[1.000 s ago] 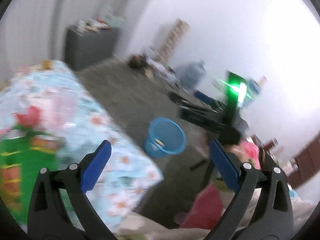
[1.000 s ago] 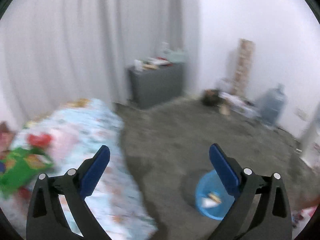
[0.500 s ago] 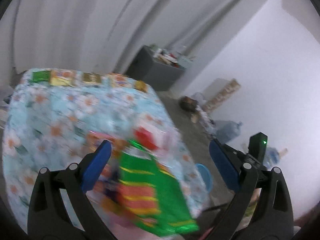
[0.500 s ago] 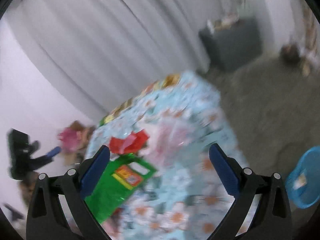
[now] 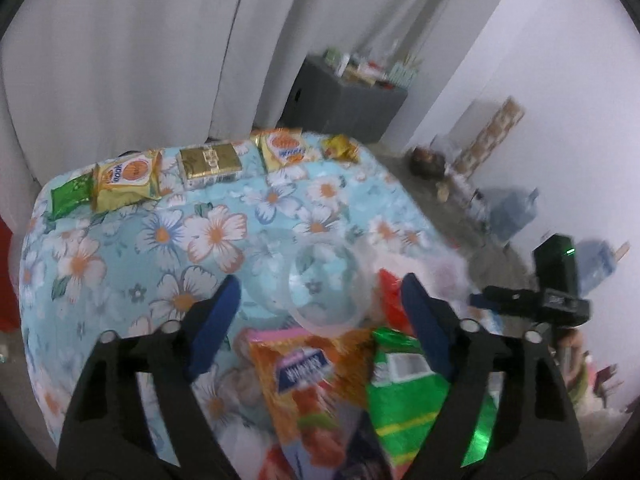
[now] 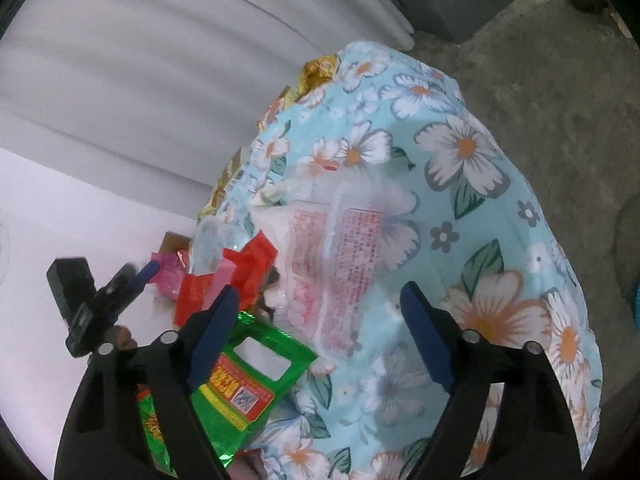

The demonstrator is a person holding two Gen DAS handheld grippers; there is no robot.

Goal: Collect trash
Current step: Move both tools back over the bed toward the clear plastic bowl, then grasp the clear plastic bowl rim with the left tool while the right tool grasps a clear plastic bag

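Trash lies heaped at the near edge of the tabletop, which wears a blue flowered cloth. In the left wrist view a clear cup rests on its side at the middle, mouth toward the camera, with an orange bag just below it at 6 o'clock and a green bag at 5 o'clock, touching the orange one. A red wrapper shows at the cup's 3 o'clock. Along the far edge, at 11 to 12 o'clock, sit sealed snack packs in a row: a small green pack, a yellow pack, a gold pack, another yellow one and a crumpled gold wrapper. The left claw hovers over the cup and orange bag with its blue pads apart and closing; neither pad touches anything. In the right wrist view the right claw is likewise apart and closing, pads clear of everything, above a clear printed bag at the middle. The green bag lies at 7 o'clock, partly under the claw's left finger, and the red wrapper at 9 o'clock beside the cup. The left claw appears at 9 o'clock near the heap. A grey cabinet stands at 1 o'clock in the left view, well apart from the tabletop.
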